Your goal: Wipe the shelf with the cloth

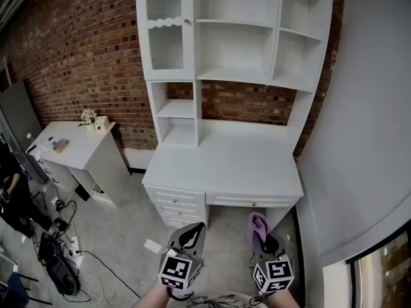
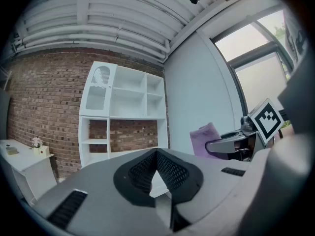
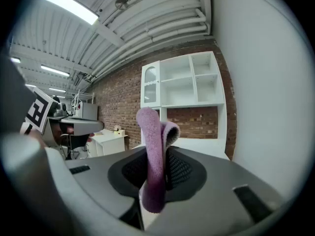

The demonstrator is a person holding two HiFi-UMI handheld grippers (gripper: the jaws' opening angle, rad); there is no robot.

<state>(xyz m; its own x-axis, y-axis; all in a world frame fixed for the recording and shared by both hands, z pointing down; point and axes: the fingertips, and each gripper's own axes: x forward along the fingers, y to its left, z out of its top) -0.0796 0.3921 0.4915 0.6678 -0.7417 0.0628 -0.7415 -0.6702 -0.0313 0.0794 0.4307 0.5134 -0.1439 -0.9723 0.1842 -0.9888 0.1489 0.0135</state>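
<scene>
Brick backed the shelf [image 1: 231,76]; right gripper [image 3: 158,167] pinched the seemingly soft, light cloth [image 3: 150,132] mid-fold, left gripper [image 2: 156,156] closed, empty.

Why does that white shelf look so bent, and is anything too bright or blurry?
Head view: the wide lens bows the white shelf; light is even. Left gripper view: round fisheye with black corners, the window washed out. Right gripper view: same fisheye, a ceiling light strip glares, and the purple cloth close to the lens looks slightly soft.
</scene>
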